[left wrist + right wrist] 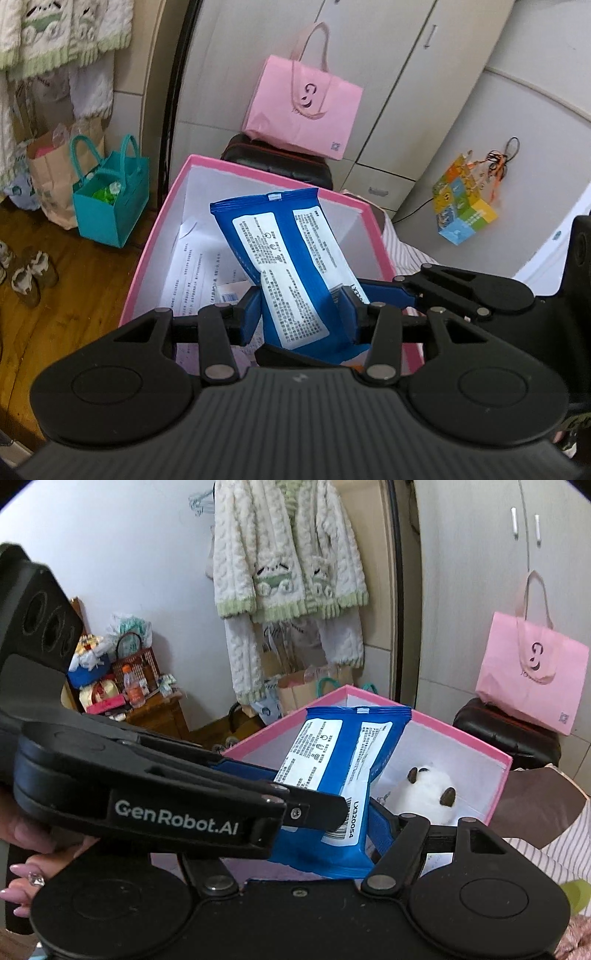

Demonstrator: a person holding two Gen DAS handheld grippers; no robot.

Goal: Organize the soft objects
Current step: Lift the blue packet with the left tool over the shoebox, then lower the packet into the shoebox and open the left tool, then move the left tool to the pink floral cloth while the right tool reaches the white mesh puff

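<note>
While a blue pack (291,266) hung tilted over an open pink box (147,254), both grippers met on its lower end. Seen from the left wrist, a brown paper bag (48,184) and a teal bag (110,203) stood on the wood floor (66,314) at far left, beside the box. Printed papers (199,273) lay on the box's white bottom. The left gripper (301,314) pinched the pack, its blue pads (251,314) pressed against the wrapper's two sides, the white label facing the camera. Behind the box, a pink tote (303,110) sat on a dark case (280,162) against pale cabinets (406,92). The right gripper (380,291) reached in from the right, one blue finger touching the pack's edge. A colourful cube-printed bag (461,206) hung at far right.

From the right wrist, a cluttered wooden stand (155,709) stood at left under a white wall, and a cream knit cardigan (284,554) hung above. The left gripper (332,812) crossed the frame from the left, gripping the pack (343,760) near its barcode. The right gripper's (362,830) fingers sat to either side of the pack's bottom end; whether they squeezed it could not be told. A white plush toy (424,794) with dark ears lay inside the box (498,786), to the right of the pack. The tote (528,672) stood beyond.
</note>
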